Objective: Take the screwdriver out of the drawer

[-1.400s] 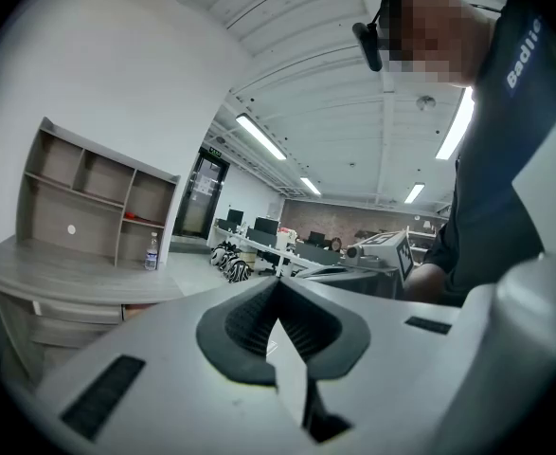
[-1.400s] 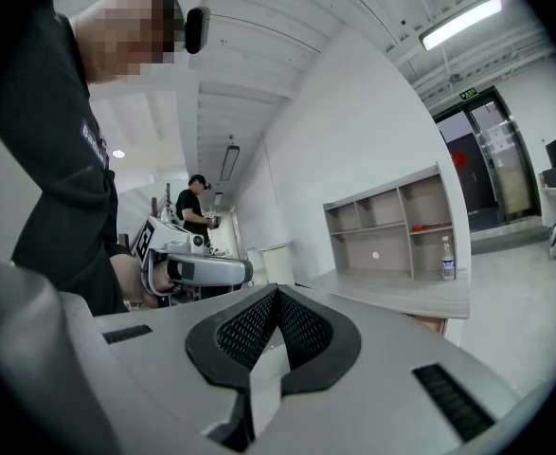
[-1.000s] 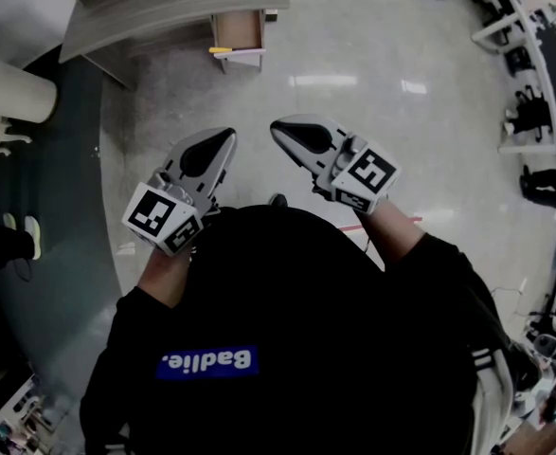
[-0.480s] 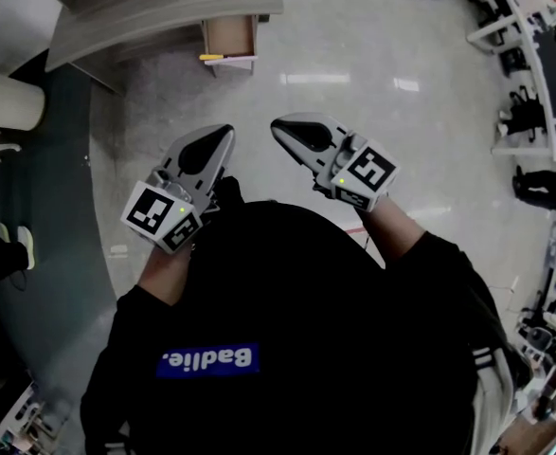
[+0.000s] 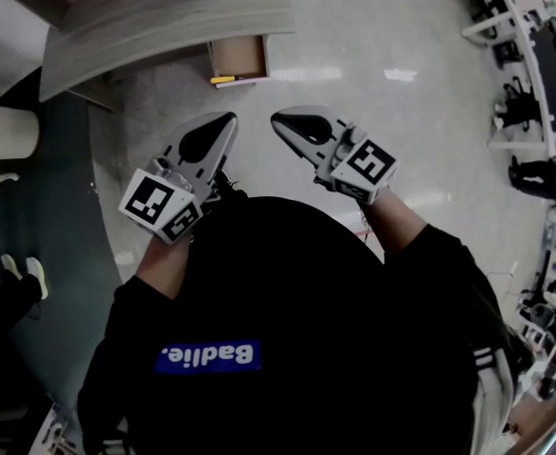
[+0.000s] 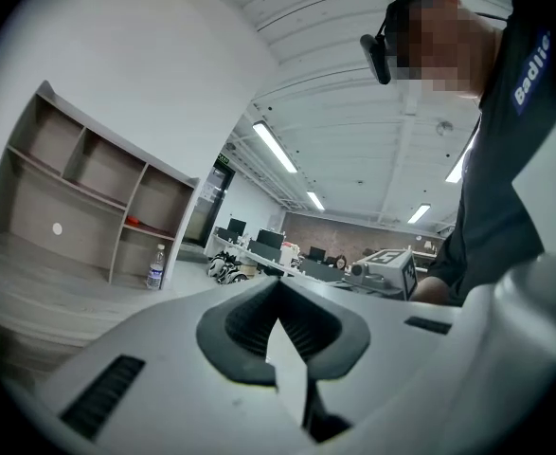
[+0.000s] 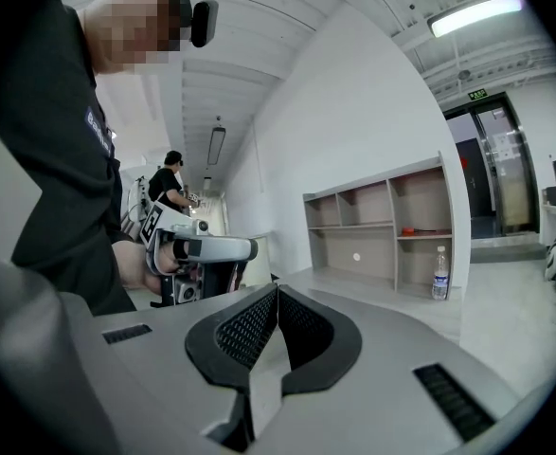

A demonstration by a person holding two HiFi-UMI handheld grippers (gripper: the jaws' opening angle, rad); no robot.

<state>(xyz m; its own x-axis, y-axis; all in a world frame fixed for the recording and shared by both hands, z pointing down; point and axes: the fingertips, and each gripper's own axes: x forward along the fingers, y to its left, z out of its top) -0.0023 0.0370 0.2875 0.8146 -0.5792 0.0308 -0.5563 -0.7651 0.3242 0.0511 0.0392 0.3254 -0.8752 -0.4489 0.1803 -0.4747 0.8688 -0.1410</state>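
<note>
Well short of the open drawer (image 5: 240, 55), out on the glossy floor (image 5: 353, 93): approach stage by the look of it, no reach begun. Holding the left gripper (image 5: 226, 119) and the right gripper (image 5: 278, 121) side by side, noses aimed toward the drawer, each far from it. Both clenched, pads (image 7: 247, 330) pressed flat together, nothing caught between them, plainly so in each gripper view. Hence empty-handed on both sides.

Can spot the screwdriver (image 5: 223, 80) as a yellow streak lying crosswise at the drawer's front end, reaching toward the drawer's left corner. Too small to say whether inside against the front panel (image 5: 247, 81) or resting on top of it. Otherwise bare wood inside the drawer. Pulled out from beneath a grey desk (image 5: 164, 12), front toward the grippers, so no opening left to do.

Next, probably: close the gap to the drawer, pick one gripper, spread its jaws before arrival, tip it down over the drawer's front end and line the pads across the yellow handle. Worth keeping the other gripper clear of the drawer's sides. Likely to roll if nudged, being round and slim, so best pinched squarely at mid-handle and lifted straight up past the front panel.
</note>
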